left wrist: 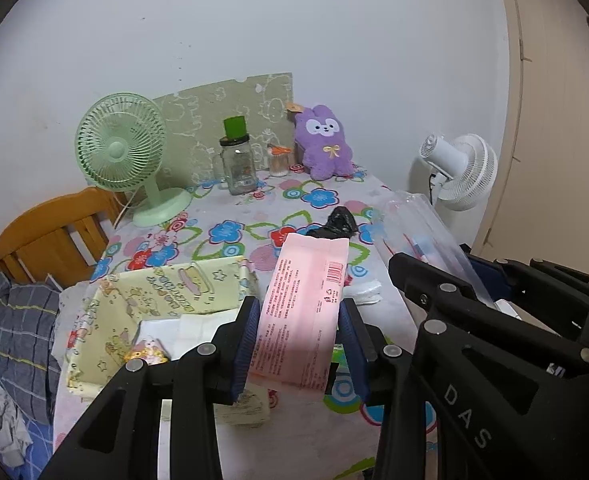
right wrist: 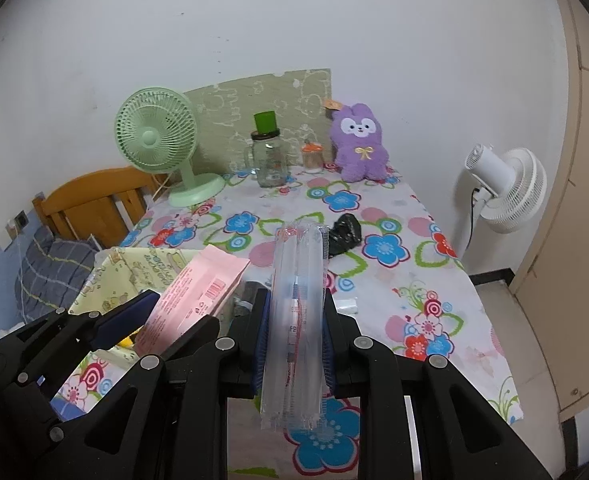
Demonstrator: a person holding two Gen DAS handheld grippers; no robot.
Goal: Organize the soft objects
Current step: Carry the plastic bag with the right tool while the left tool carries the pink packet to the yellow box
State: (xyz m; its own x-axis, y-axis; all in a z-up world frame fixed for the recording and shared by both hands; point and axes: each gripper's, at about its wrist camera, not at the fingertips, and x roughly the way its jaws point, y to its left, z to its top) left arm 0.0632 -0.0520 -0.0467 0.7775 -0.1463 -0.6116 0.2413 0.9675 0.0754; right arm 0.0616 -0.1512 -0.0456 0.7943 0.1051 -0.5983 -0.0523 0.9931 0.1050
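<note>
While each gripper carries its own soft pack above the table, the flat pink plastic-wrapped pack with a barcode (left wrist: 306, 312) sits clamped between the blue pads of the left gripper (left wrist: 300, 344), its upper end standing free. Just beside it, the right gripper (right wrist: 294, 340) is closed on a long clear plastic sleeve of white goods (right wrist: 296, 312), which juts up and forward between the jaws. Both packs hang over the near edge of the flowered tablecloth (right wrist: 414, 280), clear of it as far as I can tell.

Below and left of the pink pack lies the pale yellow cartoon-print fabric box (left wrist: 154, 304), open, with white folded things inside. This looks like the carrying step: two items lifted, neither yet stowed. The next move probably calls for bringing one pack over the box mouth, lowering it inside, and only then parting the jaws.

Further back stand a crumpled black bag (right wrist: 344, 232), a purple plush rabbit (right wrist: 360, 144), a glass jar with a green cap (right wrist: 268, 156) and a green desk fan (right wrist: 158, 144).
</note>
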